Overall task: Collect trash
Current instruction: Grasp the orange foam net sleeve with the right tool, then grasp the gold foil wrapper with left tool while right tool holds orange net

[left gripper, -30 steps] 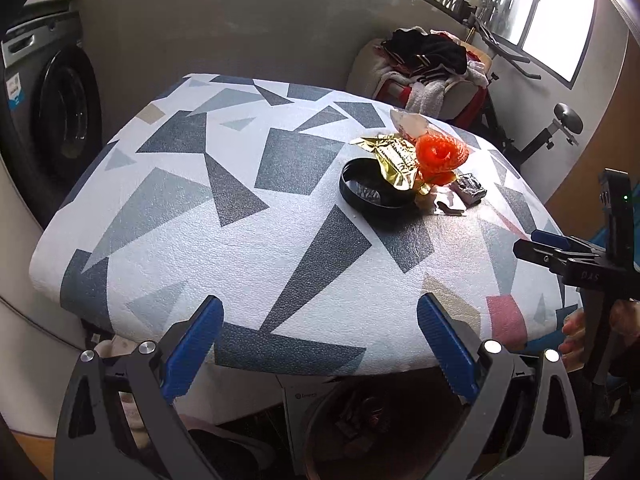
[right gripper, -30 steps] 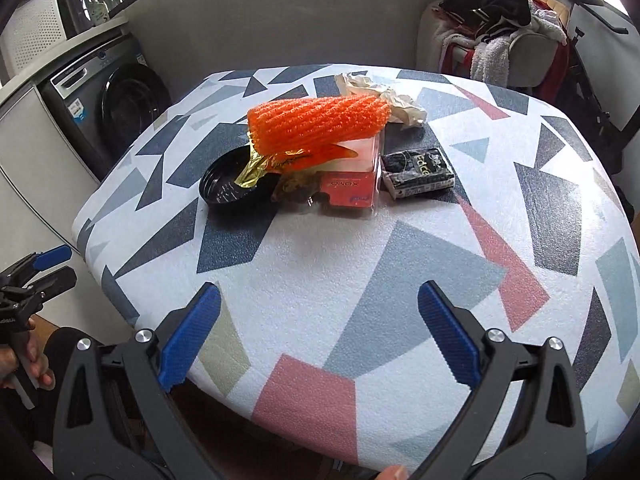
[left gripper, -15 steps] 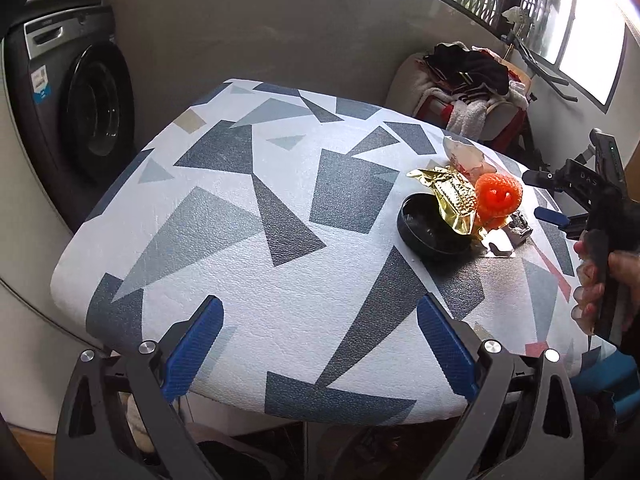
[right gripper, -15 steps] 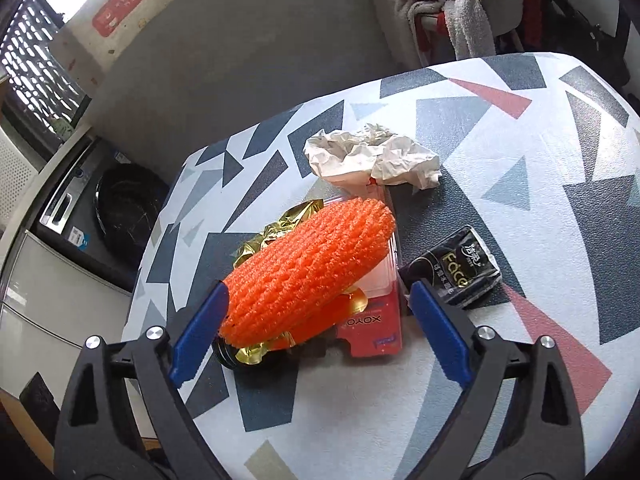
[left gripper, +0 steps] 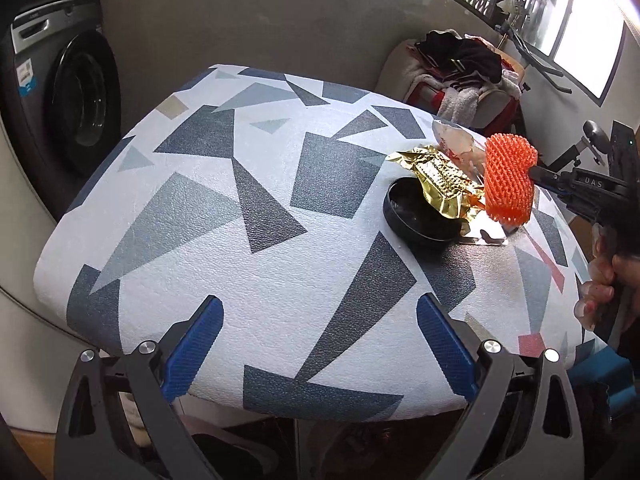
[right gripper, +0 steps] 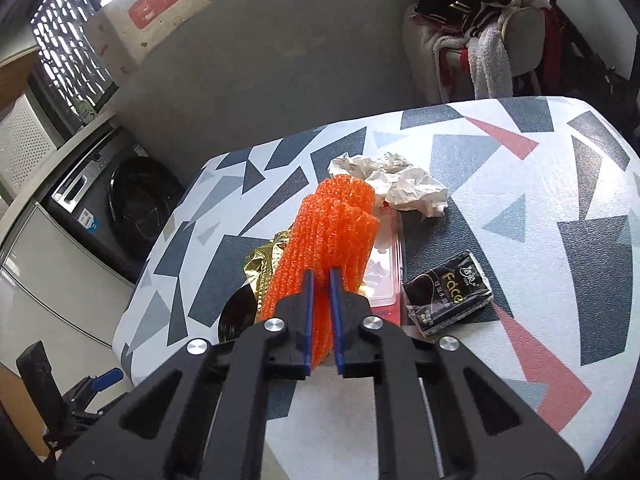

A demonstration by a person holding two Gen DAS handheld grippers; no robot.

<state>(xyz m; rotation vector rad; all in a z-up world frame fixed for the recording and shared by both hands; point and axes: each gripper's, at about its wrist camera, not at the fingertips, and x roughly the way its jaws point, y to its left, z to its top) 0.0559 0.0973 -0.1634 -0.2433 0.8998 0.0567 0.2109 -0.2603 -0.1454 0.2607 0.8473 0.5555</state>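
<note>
Your right gripper [right gripper: 321, 280] was clamped on the one orange foam net [right gripper: 328, 236], pinching its near end so that it hung above the trash pile on the patterned table [left gripper: 248, 280]. Your left gripper [left gripper: 316, 344] stood with its jaws wide apart and nothing between them, over the table's near edge. Five more pieces lay there: one black bowl [left gripper: 416, 216], one gold foil wrapper [left gripper: 436, 180], one crumpled paper [right gripper: 400, 186], one clear plastic tray [right gripper: 384, 268] and one black tissue pack [right gripper: 448, 294].

"Face" on black tissue pack [right gripper: 448, 294]; "DAS" on right gripper [left gripper: 532, 174].
</note>
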